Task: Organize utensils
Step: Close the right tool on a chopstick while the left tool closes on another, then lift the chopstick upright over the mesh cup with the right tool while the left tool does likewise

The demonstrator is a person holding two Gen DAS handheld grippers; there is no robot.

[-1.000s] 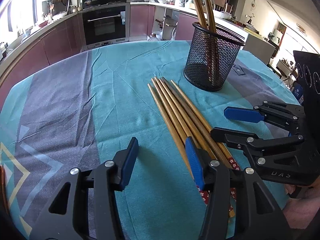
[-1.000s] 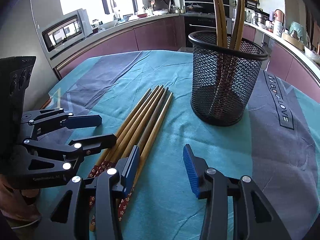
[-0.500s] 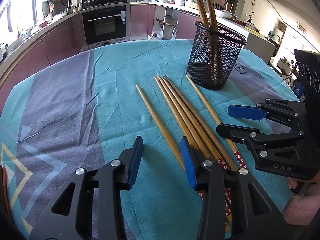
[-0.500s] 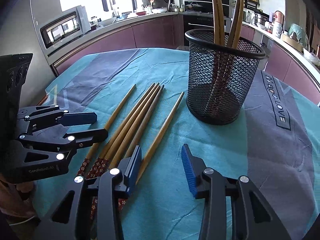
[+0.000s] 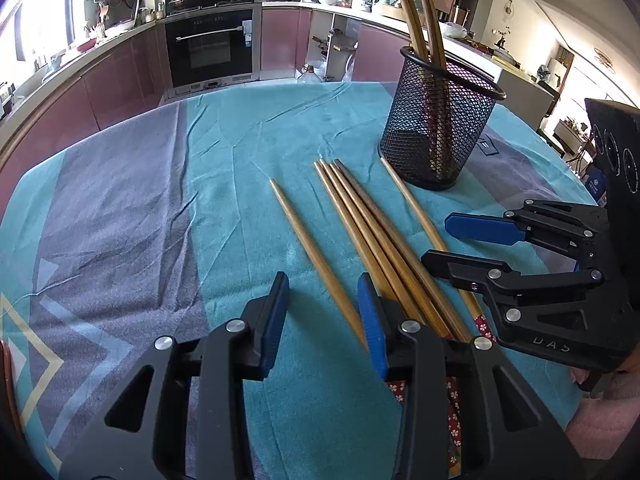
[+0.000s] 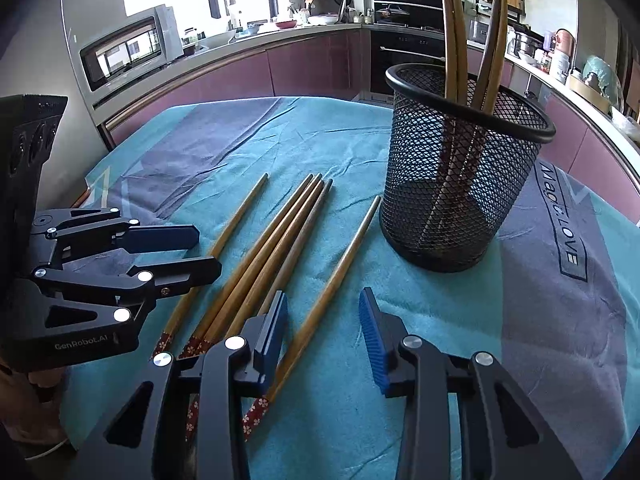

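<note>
Chopsticks (image 5: pixel 372 240) of light brown wood lie flat on the tabletop, just in front of the black mesh holder (image 5: pixel 436 132). Their thin tips point toward the holder and their red flowered ends point away from it. Several of them are packed side by side in a tight bundle. One single stick (image 5: pixel 416 208) lies apart from the bundle on the holder's side, and its tip comes almost to the foot of the holder. Another single stick (image 5: pixel 312 252) lies apart on the far side of the bundle from the holder. A few more chopsticks (image 5: pixel 416 20) stand inside the holder and lean on its rim.

The left gripper (image 5: pixel 322 284) hangs over the single stick that is farther from the holder. Its blue pads are spread, and the stick runs between them, but the pads do not press on it. The right gripper (image 6: pixel 322 296) hangs over the single stick nearest to the holder. Its jaws are closing, with this stick between them, and the pads are not yet on it.

A teal and grey cloth (image 5: pixel 240 140) covers the tabletop under the holder. Beyond the holder there are kitchen cabinets with a built-in oven (image 5: pixel 212 48), and a microwave (image 6: pixel 128 52) stands to one side.
</note>
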